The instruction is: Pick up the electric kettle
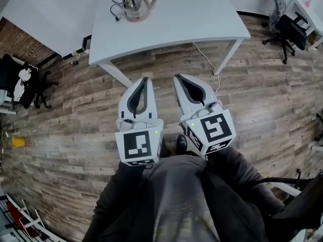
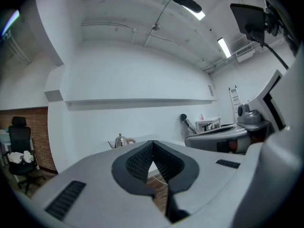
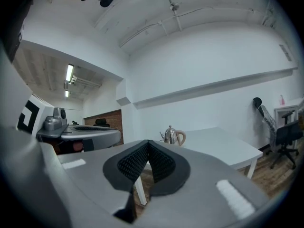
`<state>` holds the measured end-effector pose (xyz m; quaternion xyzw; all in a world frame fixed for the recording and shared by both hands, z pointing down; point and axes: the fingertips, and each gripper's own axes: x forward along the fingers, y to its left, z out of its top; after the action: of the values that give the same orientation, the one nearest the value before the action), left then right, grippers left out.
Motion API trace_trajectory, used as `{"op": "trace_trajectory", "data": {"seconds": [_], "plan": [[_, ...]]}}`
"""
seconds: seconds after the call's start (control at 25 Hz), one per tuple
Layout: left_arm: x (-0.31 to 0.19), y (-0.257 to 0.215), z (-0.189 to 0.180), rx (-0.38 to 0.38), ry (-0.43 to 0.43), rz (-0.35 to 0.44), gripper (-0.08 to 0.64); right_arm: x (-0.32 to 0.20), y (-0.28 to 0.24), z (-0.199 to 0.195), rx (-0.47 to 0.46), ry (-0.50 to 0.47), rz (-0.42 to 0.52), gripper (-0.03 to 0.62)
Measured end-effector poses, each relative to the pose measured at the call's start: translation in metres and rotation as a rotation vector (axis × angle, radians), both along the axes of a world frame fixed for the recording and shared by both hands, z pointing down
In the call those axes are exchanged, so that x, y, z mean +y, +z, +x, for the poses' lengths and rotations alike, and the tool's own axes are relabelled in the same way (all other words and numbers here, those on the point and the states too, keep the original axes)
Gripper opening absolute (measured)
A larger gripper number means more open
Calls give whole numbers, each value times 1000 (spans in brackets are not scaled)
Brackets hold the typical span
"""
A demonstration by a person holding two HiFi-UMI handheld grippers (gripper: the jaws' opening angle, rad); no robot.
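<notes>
A shiny steel electric kettle point(image 1: 133, 2) with a beige handle stands on its base on the white table point(image 1: 192, 19), toward the far side. It also shows small in the left gripper view, kettle point(image 2: 120, 140), and in the right gripper view, kettle point(image 3: 171, 136). My left gripper point(image 1: 145, 79) and right gripper point(image 1: 176, 77) are held side by side over the wooden floor, short of the table's near edge. Both point level at the table. Each is shut with nothing between its pads.
A white cable point(image 1: 206, 59) hangs from the table to the floor by the right leg. Black office chairs stand at the left point(image 1: 20, 82) and at the far right point(image 1: 290, 32). A second white table point(image 1: 35, 14) adjoins at the left.
</notes>
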<state>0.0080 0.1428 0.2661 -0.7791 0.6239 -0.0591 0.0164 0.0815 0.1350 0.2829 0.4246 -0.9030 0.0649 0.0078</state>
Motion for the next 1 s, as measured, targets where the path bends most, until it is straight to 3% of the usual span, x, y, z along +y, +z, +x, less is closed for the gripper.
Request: {"op": "trace_trajectory", "data": {"seconds": [0.28,0.72,1.0], "plan": [[-31,3,-20,4,10,0,2,-34,4,-23,10,0,-1,2],[-134,2,-71,31,48,-7,2,-134,2,-79,20,34,-12,2],[-174,5,-94,29,84,-26,2,-175,5,-105,35,50,-23,3]]}}
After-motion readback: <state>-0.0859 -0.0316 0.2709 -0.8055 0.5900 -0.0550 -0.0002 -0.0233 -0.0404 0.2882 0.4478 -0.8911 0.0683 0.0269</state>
